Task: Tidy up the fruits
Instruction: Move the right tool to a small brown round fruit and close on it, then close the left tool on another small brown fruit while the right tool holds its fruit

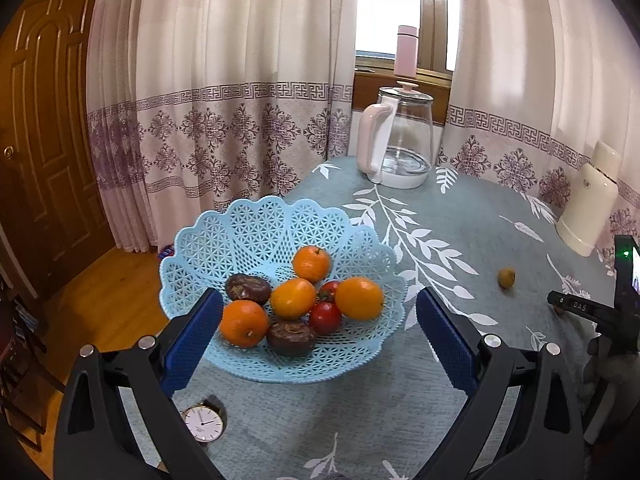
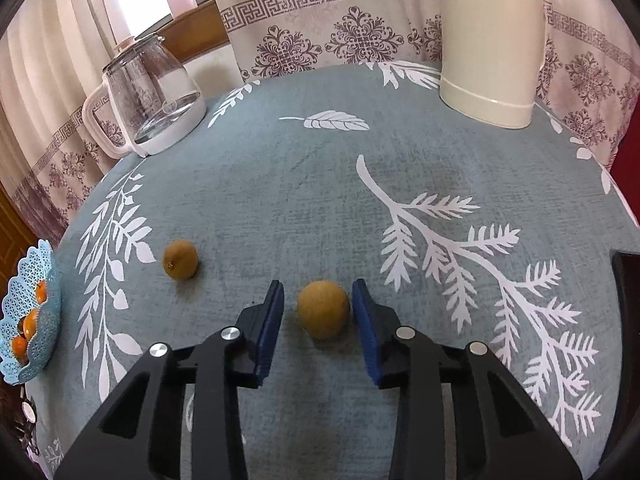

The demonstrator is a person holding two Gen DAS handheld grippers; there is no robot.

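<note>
Most of the fruits are already in the blue basket [image 1: 256, 224]: I count four oranges [image 1: 293, 298], two small red fruits [image 1: 325, 317] and two dark brown ones [image 1: 291, 337], all lying together in the middle of it. Two small brown fruits are not yet collected. The nearer one [image 2: 323, 309] lies on the surface [image 2: 312, 184] between the fingers of my right hand-held gripper [image 2: 318, 310]; the jaws are open on both sides of it, the right pad almost touching, the left one with a small gap, so it is not grasped yet. The other brown fruit [image 2: 180, 259] lies apart, more toward the basket. My left hand-held gripper [image 1: 320, 312] is wide open and holds nothing, hovering in front of the basket. I judge the task is nearly finished: two fruits are left to bring over.
</note>
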